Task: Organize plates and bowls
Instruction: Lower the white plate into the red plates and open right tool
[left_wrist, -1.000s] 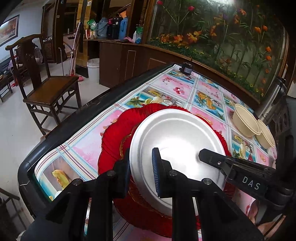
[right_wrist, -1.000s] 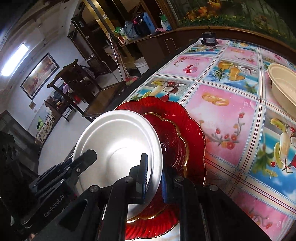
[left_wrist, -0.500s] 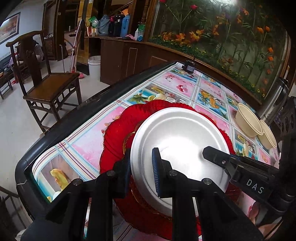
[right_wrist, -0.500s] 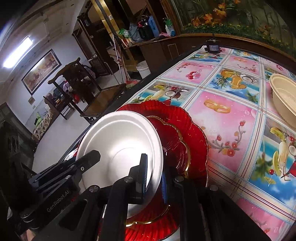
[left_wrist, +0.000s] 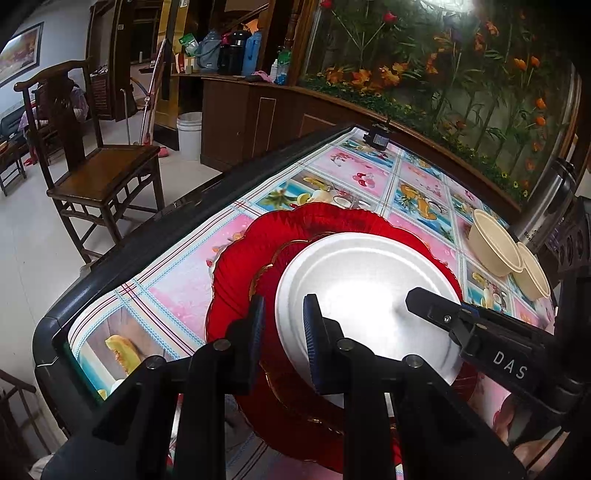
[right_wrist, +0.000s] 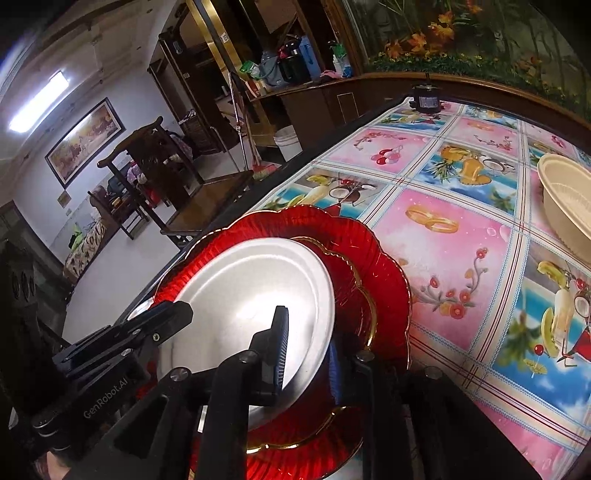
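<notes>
white plate (left_wrist: 364, 291) sits on the stacked red plates (left_wrist: 255, 254) on the worktop (left_wrist: 177, 273); left claw (left_wrist: 282, 326) pinches its near rim; right claw (right_wrist: 306, 347) has just been loosening, rim between its pads; two bowls (left_wrist: 495, 247) off to the side

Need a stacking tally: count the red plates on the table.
2: a large red plate on the tablecloth, a smaller gold-rimmed red plate on it beneath the white plate. Others may be hidden below.

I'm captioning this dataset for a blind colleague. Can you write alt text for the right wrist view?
The right gripper, its jaws just opening, straddles the rim of a white plate stacked on two red scalloped plates on a fruit-patterned tablecloth. The left gripper reaches in opposite; a beige bowl sits far right.
</notes>
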